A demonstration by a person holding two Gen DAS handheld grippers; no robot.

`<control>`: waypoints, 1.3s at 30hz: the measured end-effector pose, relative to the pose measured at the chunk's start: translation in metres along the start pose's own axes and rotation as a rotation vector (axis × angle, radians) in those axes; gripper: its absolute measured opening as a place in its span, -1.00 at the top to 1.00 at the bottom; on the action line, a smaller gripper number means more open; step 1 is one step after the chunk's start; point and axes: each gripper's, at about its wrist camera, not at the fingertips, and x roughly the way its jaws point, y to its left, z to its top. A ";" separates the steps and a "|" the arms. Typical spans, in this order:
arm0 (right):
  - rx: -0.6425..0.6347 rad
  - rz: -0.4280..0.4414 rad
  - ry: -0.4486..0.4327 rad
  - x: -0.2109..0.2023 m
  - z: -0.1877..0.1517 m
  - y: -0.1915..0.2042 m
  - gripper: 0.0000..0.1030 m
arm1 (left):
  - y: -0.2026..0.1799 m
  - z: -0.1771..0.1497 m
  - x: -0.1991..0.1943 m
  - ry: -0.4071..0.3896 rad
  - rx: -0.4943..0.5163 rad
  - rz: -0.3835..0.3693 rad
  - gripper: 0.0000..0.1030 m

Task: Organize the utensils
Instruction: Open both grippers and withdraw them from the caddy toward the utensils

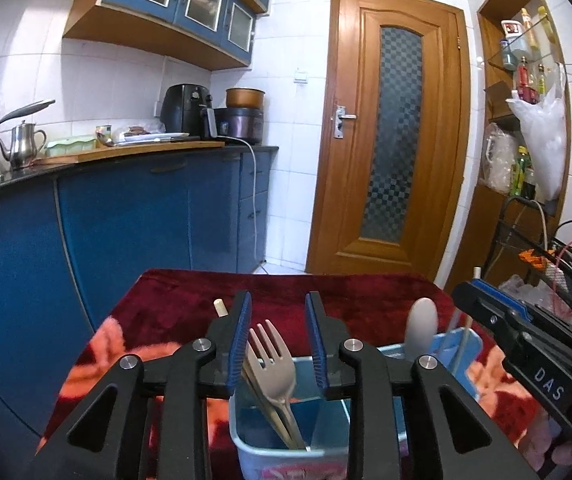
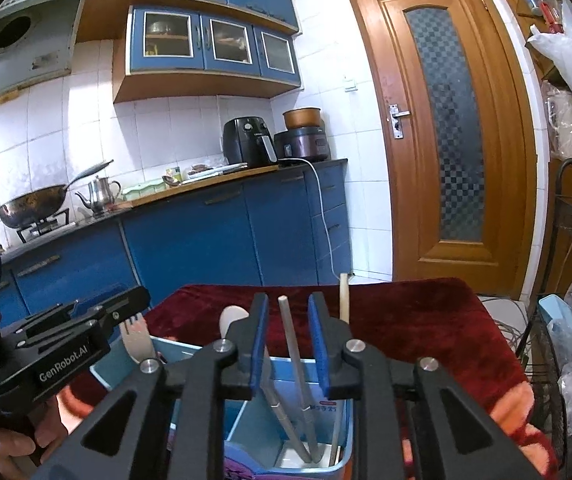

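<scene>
A: Where the left gripper (image 1: 277,340) fills the lower centre of the left wrist view, how does the fork (image 1: 271,364) lie against it?

B: Fork stands tines up in the blue caddy (image 1: 281,456), between the two blue pads and leaning toward the left-hand pad (image 1: 239,344). Whether it touches that pad cannot be told; the right-hand pad stands clear of it. Jaws parted, nothing clamped. Thin sticks stand beside the fork in the same compartment.

A: And the right gripper (image 2: 288,340)?

B: Lower centre of the right wrist view. A grey chopstick (image 2: 294,354) rises from the caddy's compartment through the gap between the pads, with a gap visible on both sides. Jaws released. A pale wooden stick (image 2: 344,298) stands just right of the right-hand pad; a spoon handle (image 2: 231,318) shows at its left.

A: Surface and room?

B: Caddy rests on a table under a dark red plush cloth (image 1: 366,300) with orange patches. Blue kitchen cabinets (image 1: 125,216) occupy the left half of the frame, bearing a kettle (image 1: 21,146), an air fryer (image 1: 183,108) and a rice cooker (image 1: 241,122). A wooden door (image 1: 394,136) with a patterned glass panel stands right of centre; shelves of bottles (image 1: 526,60) fill the upper right.
</scene>
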 end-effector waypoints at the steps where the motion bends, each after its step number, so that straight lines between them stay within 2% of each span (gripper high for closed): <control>1: 0.004 0.005 -0.002 -0.003 0.002 0.000 0.54 | -0.001 0.001 -0.004 0.001 0.004 -0.002 0.45; 6: 0.011 0.016 -0.017 -0.021 0.010 0.005 0.54 | -0.007 0.002 -0.032 0.003 0.038 0.002 0.45; 11: 0.028 0.035 0.010 -0.043 0.011 0.012 0.54 | -0.013 -0.001 -0.060 0.013 0.055 0.003 0.45; 17: 0.037 0.046 0.048 -0.070 0.008 0.022 0.52 | -0.012 -0.009 -0.089 0.063 0.064 0.018 0.45; 28: 0.046 0.060 0.205 -0.100 -0.036 0.035 0.45 | 0.014 -0.045 -0.117 0.227 -0.006 0.062 0.43; 35: 0.079 0.032 0.280 -0.113 -0.071 0.028 0.43 | 0.024 -0.078 -0.110 0.329 -0.028 0.101 0.43; 39: 0.096 0.032 0.304 -0.119 -0.085 0.024 0.39 | 0.026 -0.098 -0.102 0.407 -0.047 0.097 0.43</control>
